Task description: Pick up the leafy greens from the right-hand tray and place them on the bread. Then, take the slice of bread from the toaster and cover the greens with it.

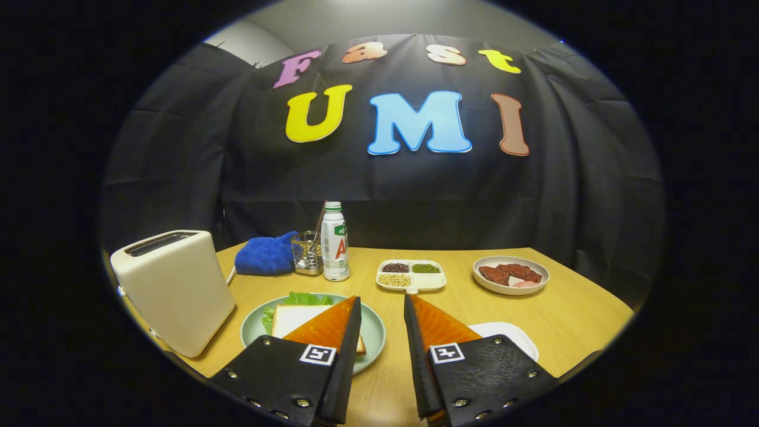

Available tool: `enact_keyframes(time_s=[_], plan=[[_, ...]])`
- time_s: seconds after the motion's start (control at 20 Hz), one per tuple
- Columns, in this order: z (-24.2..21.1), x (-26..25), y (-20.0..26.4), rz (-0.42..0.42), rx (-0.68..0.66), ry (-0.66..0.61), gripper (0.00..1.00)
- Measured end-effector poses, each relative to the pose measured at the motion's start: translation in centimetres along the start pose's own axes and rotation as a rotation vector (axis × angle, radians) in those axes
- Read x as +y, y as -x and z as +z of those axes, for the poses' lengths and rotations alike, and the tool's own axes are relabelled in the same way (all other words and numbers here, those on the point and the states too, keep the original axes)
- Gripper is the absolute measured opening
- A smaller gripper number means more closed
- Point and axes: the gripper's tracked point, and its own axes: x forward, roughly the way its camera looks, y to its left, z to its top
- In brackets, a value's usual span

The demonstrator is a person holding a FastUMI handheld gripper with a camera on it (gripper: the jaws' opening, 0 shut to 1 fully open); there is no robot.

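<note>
Centrally, the gripper (382, 314) hovered spread and empty above the table (569, 308); the bread slice (293, 318) covered the leafy greens (308, 298) on the green plate (373, 332), beside the toaster (175, 290).

Red "A" on bottle (335, 242)

Bread slice (295, 318) flat atop leafy greens (308, 298) on green plate (373, 332); toaster (175, 290) alongside, upright.
</note>
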Motion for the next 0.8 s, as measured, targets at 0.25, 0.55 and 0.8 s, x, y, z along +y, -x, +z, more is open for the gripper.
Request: enact_keyframes(time_s=[0.25, 0.55, 0.8], plan=[[1.3, -3.9, 1.4, -0.018, -0.049, 0.007, 0.43], [1.9, -8.7, 1.9, -0.023, -0.059, -0.033, 0.43], [2.2, -13.8, 2.1, 0.0, -0.055, -0.042, 0.43]])
